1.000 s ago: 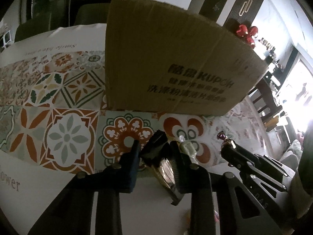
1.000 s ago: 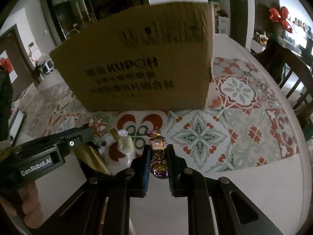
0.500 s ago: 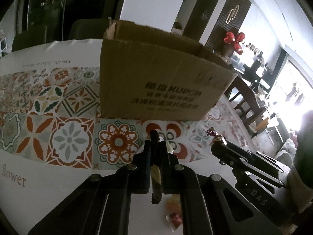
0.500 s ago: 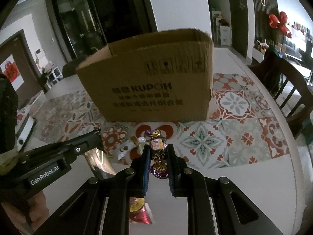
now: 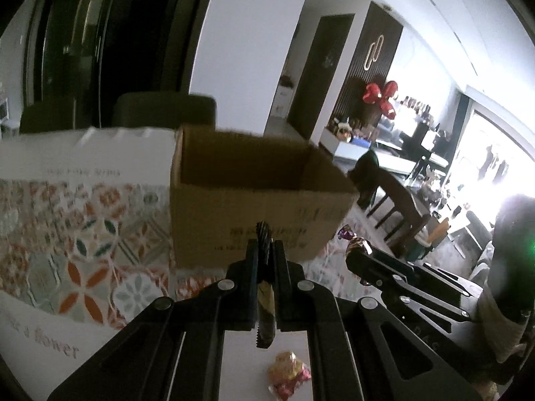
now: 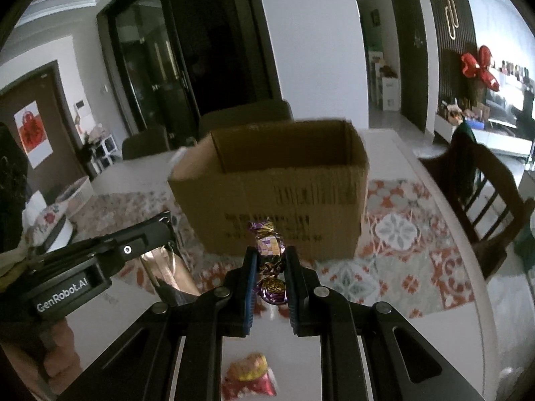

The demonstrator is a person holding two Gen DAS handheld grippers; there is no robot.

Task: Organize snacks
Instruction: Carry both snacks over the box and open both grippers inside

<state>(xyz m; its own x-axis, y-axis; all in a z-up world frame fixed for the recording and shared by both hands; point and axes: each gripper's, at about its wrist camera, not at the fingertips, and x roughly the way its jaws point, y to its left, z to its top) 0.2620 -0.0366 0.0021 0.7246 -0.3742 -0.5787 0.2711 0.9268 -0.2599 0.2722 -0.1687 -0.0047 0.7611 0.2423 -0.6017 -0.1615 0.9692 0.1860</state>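
Left wrist view: your left tool [image 5: 265,250] is clamped on a flat snack packet [image 5: 266,310], seen edge-on, dark at its crimped top and pale gold lower down, its print too thin to read from this angle. Beyond it the open cardboard box [image 5: 254,207] stands on the desk [image 5: 234,361], on a patterned cloth [image 5: 83,260] of orange, green and grey tiles; dark lettering on the box front is blurred beyond reading, and the floor of the box is hidden behind its front wall. Your right tool [image 5: 354,250] reaches in from the right, with a foil-wrapped candy [image 5: 351,240] at its tip. On the bare desk below, a small pink-and-yellow wrapped snack [image 5: 289,379] lies partly hidden by the tool's arms. Right wrist view: your right tool [image 6: 269,260] is pressed together on the candy [image 6: 269,247], a twist of purple and gold foil with a pale label, held above the desk in front of the box [image 6: 277,193]. Your left tool [image 6: 164,230] enters from the left with the shiny brownish packet [image 6: 174,274] hanging from it. A red-and-yellow snack [image 6: 249,379] on the desk [image 6: 401,300] is cut off by the lower edge and blurred.
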